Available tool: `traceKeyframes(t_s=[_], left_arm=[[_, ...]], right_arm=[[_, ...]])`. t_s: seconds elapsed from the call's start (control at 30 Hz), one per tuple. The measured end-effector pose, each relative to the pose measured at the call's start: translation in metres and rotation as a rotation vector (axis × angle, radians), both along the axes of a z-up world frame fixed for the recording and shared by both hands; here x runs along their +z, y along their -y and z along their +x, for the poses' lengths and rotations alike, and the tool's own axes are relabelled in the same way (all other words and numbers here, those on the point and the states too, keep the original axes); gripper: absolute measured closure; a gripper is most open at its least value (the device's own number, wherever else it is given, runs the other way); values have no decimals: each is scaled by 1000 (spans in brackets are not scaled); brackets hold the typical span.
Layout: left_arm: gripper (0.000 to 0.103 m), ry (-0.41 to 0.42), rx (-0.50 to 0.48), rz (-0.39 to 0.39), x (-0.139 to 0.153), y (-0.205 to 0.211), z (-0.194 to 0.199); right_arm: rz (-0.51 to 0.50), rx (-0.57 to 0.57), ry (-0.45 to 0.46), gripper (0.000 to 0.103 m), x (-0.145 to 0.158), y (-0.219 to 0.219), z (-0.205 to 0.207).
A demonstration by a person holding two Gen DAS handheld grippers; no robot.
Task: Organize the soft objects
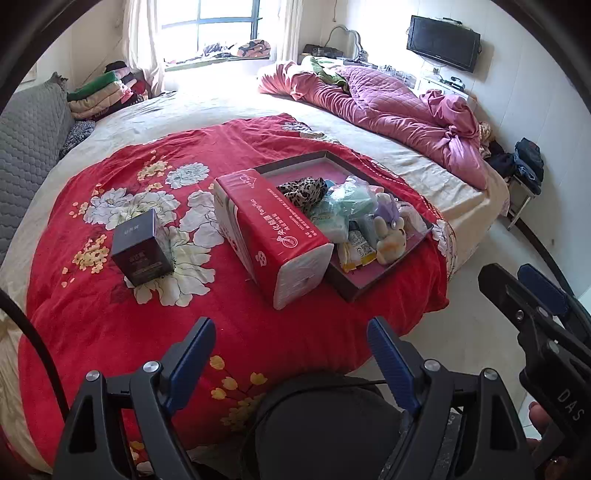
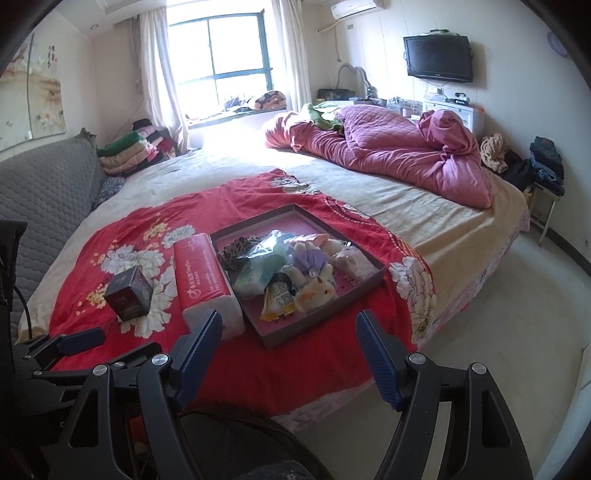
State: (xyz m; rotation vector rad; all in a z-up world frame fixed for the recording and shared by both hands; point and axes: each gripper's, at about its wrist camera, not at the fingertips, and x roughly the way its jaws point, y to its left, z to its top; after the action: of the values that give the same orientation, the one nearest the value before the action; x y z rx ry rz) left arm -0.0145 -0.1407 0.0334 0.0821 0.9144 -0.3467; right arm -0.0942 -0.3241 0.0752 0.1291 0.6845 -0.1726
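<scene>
1. Showing, in the left wrist view only, a fingertip (image 1: 539, 417) of the person at the right edge beside the right gripper's black body, and the tissue pack's white end face.
2. Showing, in the right wrist view only, a wall painting (image 2: 31, 92) at upper left, an air conditioner (image 2: 356, 7) above the window, and the tray's whole rim.
3. Lying in a shallow box tray (image 2: 332, 306) on the red floral blanket (image 1: 110, 314): a plush bunny (image 2: 314, 291), a leopard-print cloth (image 2: 236, 251), a clear bag of pale green fabric (image 2: 269, 258) and small packets, all heaped together.
4. Resting just left of the tray, touching its side: a red tissue pack (image 1: 266, 229); standing apart, further left: a dark box (image 1: 142, 251).
5. Hovering short of the blanket's near edge with jaws spread wide and holding nothing: left gripper (image 1: 291, 354) and right gripper (image 2: 288, 347).
6. Bunching along the bed's far right side: a pink quilt (image 2: 399, 155); stacking by the headboard: folded blankets (image 1: 103, 92).
7. Hanging on the far wall: a television (image 2: 437, 59).
8. Blocking nothing between the grippers and the tray.
</scene>
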Motion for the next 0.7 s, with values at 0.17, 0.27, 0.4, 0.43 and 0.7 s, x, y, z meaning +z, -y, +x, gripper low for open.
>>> traceKeyframes(t_s=[0.17,0.27,0.4,0.43,0.7], left_arm=[[20,16,14,2,3,-3,-1],[20,15,22,6,2,-4,0],[20,16,26,23,0,-4,-1],[20,15,27,24,0,-4,-1],[20,23,35,31,1,-6,-2]], right_arm=[[0,7,3,27,1,-2,0],[6,7,-6,27,-2,-1,0],[10,5,-26,27,-7,0,1],[10,4,-31,27,-8,0,2],[12,7,-48,27,-13,-1,2]])
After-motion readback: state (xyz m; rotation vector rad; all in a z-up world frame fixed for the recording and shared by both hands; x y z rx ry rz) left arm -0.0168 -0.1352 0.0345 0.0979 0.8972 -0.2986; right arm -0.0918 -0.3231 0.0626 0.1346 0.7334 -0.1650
